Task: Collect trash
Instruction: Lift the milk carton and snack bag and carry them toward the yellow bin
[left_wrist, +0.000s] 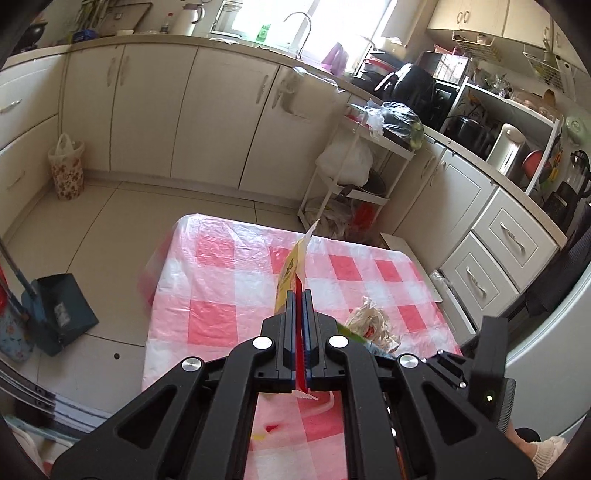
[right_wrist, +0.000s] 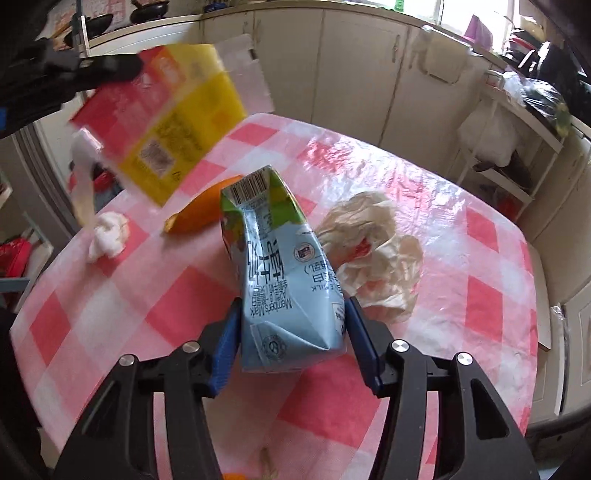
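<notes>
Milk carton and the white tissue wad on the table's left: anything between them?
Right wrist view: an orange peel lies on the checked cloth between the milk carton and the tissue wad; otherwise bare cloth.

The left gripper (left_wrist: 299, 306) has its two blue-padded fingers (left_wrist: 291, 325) drawn almost together, pinching a flattened red and yellow carton (left_wrist: 291, 269) edge-on between them. It is tilted downward and held above the worktop (left_wrist: 221, 295); in the right wrist view its black body shows at the far left, raised, with the carton hanging from it. The right gripper (right_wrist: 291, 332) points steeply down with its jaws about half apart, a crumpled blue milk carton (right_wrist: 284, 280) standing between them. Its left blue finger (right_wrist: 225, 347) lies against the carton's side; the right finger sits just beside the other side, contact unclear.
</notes>
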